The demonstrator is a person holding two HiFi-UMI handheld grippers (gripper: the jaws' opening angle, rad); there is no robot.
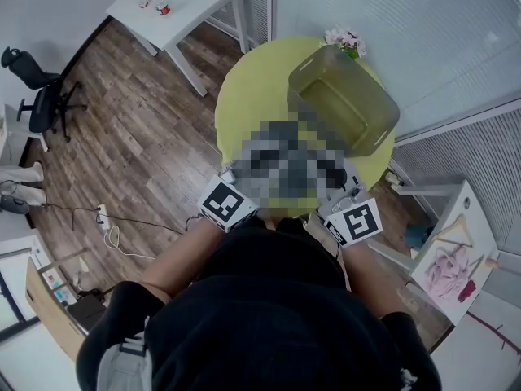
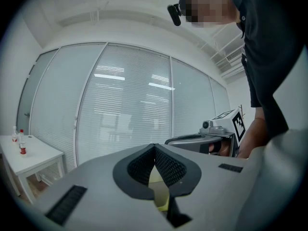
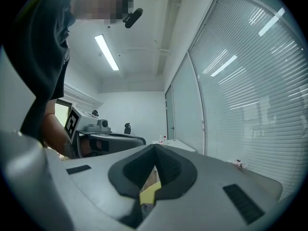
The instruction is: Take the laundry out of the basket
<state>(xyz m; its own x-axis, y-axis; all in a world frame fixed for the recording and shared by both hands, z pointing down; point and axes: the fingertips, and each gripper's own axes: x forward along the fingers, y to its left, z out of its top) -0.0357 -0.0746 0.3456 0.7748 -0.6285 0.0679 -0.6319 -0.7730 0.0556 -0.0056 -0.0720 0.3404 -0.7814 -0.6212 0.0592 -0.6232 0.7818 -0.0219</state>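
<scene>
Right now both tools are held at the near edge of the round yellow tabletop [image 1: 252, 88], tilted up toward the windows rather than at the work. The left tool [image 2: 154, 148] has its jaws together with nothing between them, and the right tool [image 3: 155, 147] is likewise closed and empty.

The see-through basket [image 1: 370, 129] sits on the far right of the tabletop, close to the edge, with a small bunch of flowers [image 1: 344, 39] just beyond it. No laundry shows inside it. The middle of the tabletop is hidden, so I cannot tell whether clothes lie there.

I see 2 likely risks. Reaching in with closed jaws would shove cloth instead of gripping it. A push on the light basket could slide it off the right edge or into the flowers.
</scene>
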